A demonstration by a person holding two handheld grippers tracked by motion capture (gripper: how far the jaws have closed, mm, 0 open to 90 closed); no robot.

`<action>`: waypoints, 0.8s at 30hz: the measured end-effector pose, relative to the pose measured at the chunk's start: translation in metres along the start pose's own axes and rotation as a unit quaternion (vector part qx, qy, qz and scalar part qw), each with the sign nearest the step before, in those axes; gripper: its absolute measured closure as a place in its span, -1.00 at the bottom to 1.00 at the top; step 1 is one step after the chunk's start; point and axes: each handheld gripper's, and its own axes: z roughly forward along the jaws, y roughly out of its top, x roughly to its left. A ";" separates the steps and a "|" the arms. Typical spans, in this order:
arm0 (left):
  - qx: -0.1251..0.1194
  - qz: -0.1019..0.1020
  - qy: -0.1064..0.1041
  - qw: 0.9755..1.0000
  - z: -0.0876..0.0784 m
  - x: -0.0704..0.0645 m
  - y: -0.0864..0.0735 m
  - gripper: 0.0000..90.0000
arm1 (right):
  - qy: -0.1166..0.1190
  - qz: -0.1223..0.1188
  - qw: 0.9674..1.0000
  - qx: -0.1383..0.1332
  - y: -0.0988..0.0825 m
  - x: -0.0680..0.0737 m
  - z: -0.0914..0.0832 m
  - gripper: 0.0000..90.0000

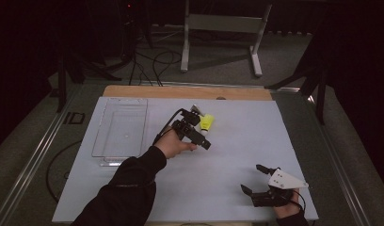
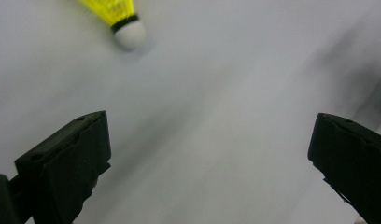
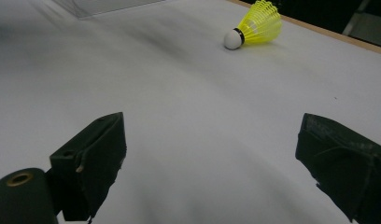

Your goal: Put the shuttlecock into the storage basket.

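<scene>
A clear rectangular plastic tray (image 1: pixel 119 129) sat at the left of the pale surface (image 1: pixel 237 155). Just right of it, the left gripper (image 1: pixel 199 136) hung with jaws spread and empty beside the yellow plastic shuttlecock with a white cork tip (image 1: pixel 206 123). It should probably straddle the cork squarely before closing. The right gripper (image 1: pixel 253 181) waited released near the front edge, with open room between.

text: none legible | shuttlecock (image 2: pixel 115 10): faint print, too blurred to read
</scene>
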 end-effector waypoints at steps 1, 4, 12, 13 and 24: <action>-0.003 -0.003 -0.002 1.000 0.002 -0.001 0.002 -1.00 | -0.001 0.001 1.000 0.000 0.000 0.000 0.000 -0.81; -0.009 -0.010 -0.007 1.000 0.006 -0.001 0.007 -1.00 | 0.001 0.003 1.000 -0.001 0.000 0.000 0.000 -0.81; -0.050 -0.047 0.005 0.998 0.017 0.001 0.016 -0.99 | 0.001 0.002 1.000 -0.001 0.000 0.000 0.000 -0.81; -0.055 -0.053 0.008 0.997 0.018 0.002 0.017 -0.99 | 0.001 0.002 1.000 -0.001 0.000 0.000 0.000 -0.81; -0.090 -0.086 0.051 0.991 0.041 0.007 0.025 -0.99 | 0.004 0.003 1.000 0.000 -0.001 0.000 0.001 -0.81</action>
